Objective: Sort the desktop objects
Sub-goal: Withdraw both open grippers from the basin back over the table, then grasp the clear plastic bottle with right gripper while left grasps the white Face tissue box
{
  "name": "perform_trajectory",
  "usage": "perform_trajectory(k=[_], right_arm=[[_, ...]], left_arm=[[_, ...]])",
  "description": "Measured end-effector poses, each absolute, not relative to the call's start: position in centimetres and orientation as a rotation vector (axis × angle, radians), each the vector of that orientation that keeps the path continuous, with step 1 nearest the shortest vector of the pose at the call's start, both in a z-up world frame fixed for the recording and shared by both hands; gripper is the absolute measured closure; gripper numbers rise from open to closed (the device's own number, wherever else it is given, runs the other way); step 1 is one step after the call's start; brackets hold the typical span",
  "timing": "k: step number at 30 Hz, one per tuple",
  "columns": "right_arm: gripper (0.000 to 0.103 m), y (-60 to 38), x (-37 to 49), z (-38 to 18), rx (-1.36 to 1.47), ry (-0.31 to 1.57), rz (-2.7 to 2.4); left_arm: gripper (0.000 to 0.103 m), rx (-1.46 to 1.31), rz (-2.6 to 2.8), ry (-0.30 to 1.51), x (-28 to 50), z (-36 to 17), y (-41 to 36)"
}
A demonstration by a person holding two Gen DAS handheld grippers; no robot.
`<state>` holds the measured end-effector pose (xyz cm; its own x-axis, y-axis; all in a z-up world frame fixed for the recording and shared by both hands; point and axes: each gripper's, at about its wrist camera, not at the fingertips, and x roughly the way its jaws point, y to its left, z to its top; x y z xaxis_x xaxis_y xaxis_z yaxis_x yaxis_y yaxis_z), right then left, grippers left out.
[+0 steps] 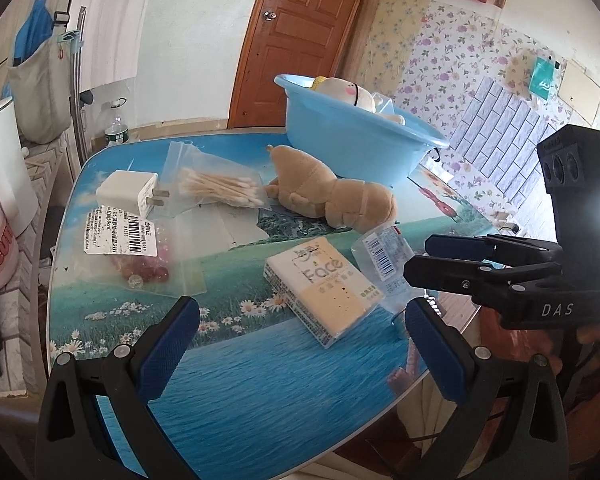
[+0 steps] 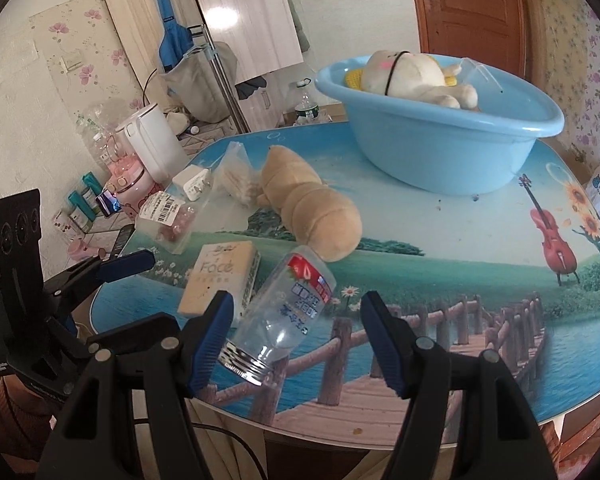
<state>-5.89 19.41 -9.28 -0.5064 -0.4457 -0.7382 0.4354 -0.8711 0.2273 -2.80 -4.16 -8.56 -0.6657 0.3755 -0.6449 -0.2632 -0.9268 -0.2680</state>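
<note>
bare table [image 2: 440, 280] right of bottle [image 2: 284, 312]; tissue pack [image 2: 220, 280] crowds its left.

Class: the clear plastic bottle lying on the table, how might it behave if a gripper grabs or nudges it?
The bottle looks empty, so probably light. It lies on its side and is round, so a nudge may roll it. Its thin clear wall may flex.

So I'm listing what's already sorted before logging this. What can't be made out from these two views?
- Blue basin: its wall and the white plush toy hide whatever lies beneath, in both views.
- Barcode label on the bead bag: print too small to read.
- Clear bottle: right wrist view leaves unclear whether the right tongs touch it.
- Left wrist view: glare whitens the right edge.
</note>
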Motion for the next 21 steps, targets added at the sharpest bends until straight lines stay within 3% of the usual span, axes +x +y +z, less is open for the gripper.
perform_trajectory(k=[11, 16, 21], right_arm=[[0.038, 18.1, -5.8, -10.1, 1.166, 0.037, -2.320], [0.062, 18.4, -5.6, -10.1, 1.156, 0.054, -2.307], [0.065, 19.1, -5.4, -9.9, 1.145, 0.062, -2.310]], left_arm=[[0.000, -1.063, 2.584, -0.200, -2.8, -8.9, -4.0], [0.000, -1.070, 2.592, -0.195, -2.8, -8.8, -3.8], [0.000, -1.075, 2.596, -0.205, -3.1, -8.8, -3.6]])
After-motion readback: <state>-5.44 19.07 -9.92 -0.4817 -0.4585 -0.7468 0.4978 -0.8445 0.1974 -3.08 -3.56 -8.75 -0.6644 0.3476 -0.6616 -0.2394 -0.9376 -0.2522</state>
